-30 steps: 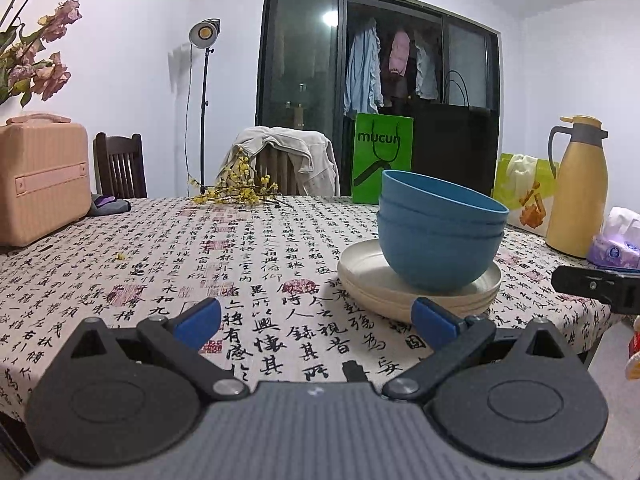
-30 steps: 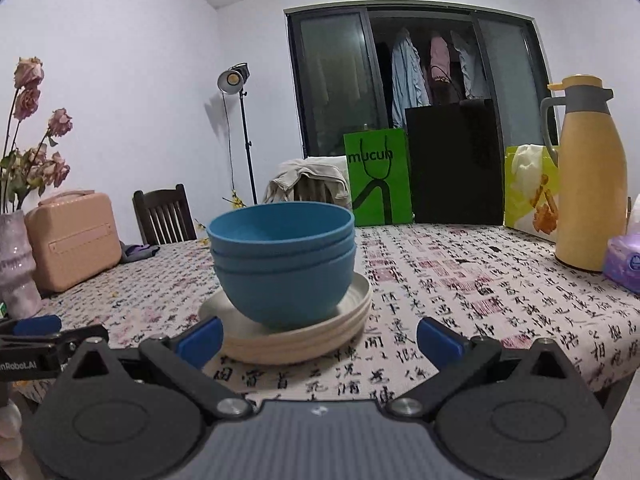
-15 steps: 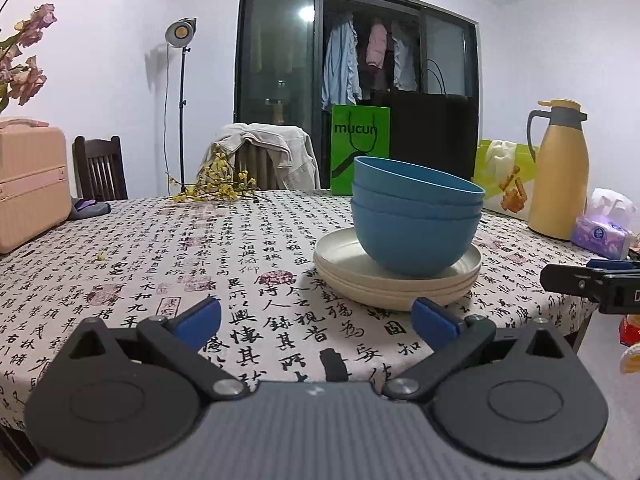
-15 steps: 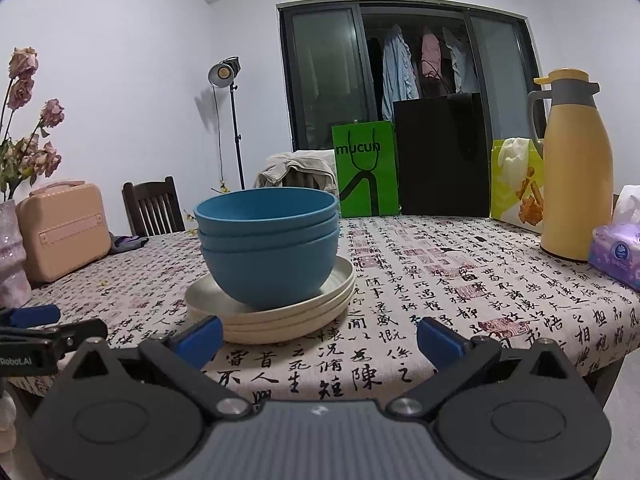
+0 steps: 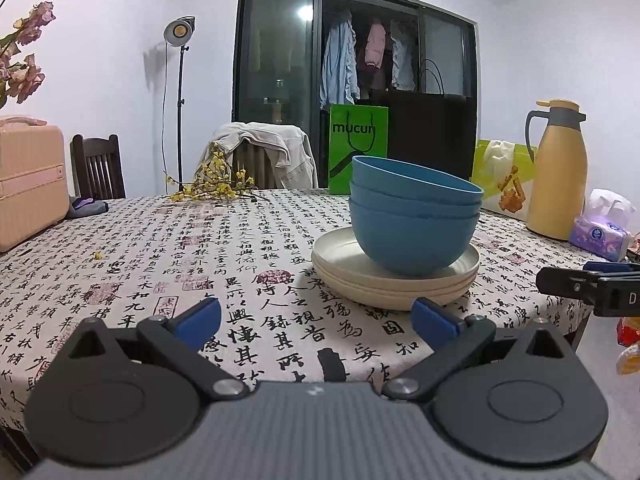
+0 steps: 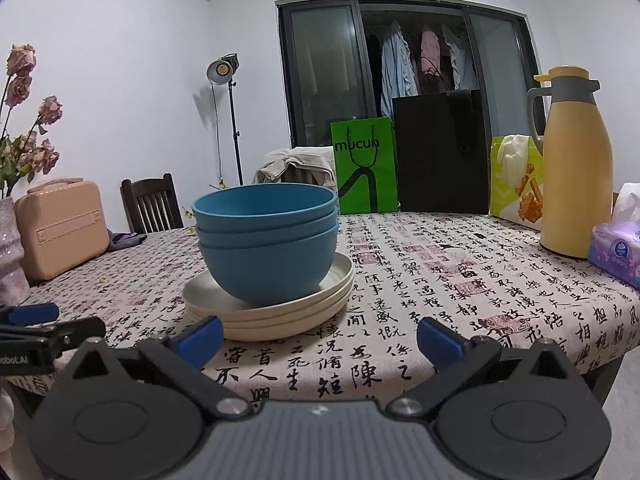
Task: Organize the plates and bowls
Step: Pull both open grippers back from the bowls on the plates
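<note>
Three nested blue bowls (image 5: 414,220) stand on a stack of three cream plates (image 5: 394,280) on the table with the calligraphy cloth (image 5: 200,264). The bowls (image 6: 266,240) and plates (image 6: 272,312) also show in the right wrist view. My left gripper (image 5: 316,320) is open and empty, near the table's front edge, short of the stack. My right gripper (image 6: 318,338) is open and empty, in front of the stack and to its right. The right gripper also shows at the right edge of the left wrist view (image 5: 588,284), and the left gripper at the left edge of the right wrist view (image 6: 40,332).
A yellow thermos (image 6: 576,168) and a tissue pack (image 6: 618,248) stand at the right. A pink case (image 5: 28,180) and a vase of dried roses (image 6: 12,256) are at the left. Shopping bags (image 6: 366,164), chairs and yellow flower sprigs (image 5: 212,188) line the far side.
Both grippers have drawn back slightly and shifted; the stack sits a little further left in the left wrist view. Bowls and plates have not moved.
</note>
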